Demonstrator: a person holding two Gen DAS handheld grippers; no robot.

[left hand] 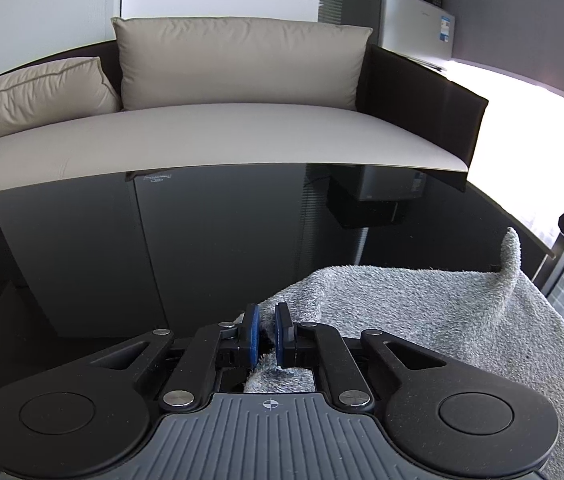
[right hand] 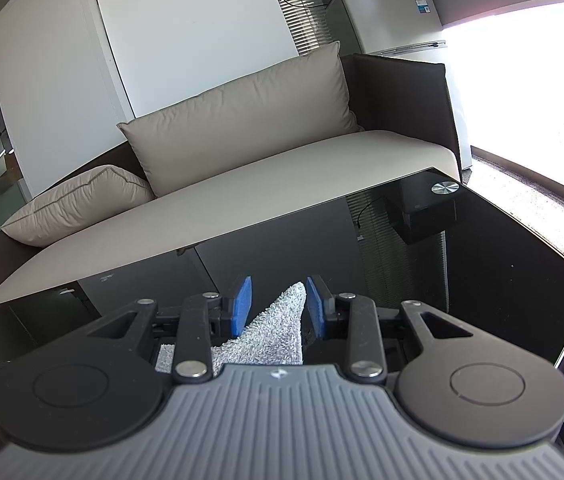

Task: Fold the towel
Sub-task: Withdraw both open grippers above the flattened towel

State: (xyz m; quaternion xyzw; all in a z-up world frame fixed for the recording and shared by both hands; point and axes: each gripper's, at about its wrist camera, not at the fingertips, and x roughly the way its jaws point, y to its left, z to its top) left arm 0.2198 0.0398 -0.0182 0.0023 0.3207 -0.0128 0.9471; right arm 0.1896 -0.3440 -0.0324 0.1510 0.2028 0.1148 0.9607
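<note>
Left gripper (left hand: pixel 266 334) pinches towel (left hand: pixel 441 320) (right jaws gape).

left tool (left hand: pixel 267 334) pinching grey towel (left hand: pixel 421 320) corner | black glass table (left hand: pixel 162 248) | sofa (left hand: pixel 202 140)

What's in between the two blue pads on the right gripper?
A grey towel corner pokes up between the right gripper's pads, shown in the right wrist view.

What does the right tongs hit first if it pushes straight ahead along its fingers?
Likely nothing soon: past the towel corner between the right tongs, the line runs over the bare black glass table toward the sofa seat edge. Depth is unclear.
</note>
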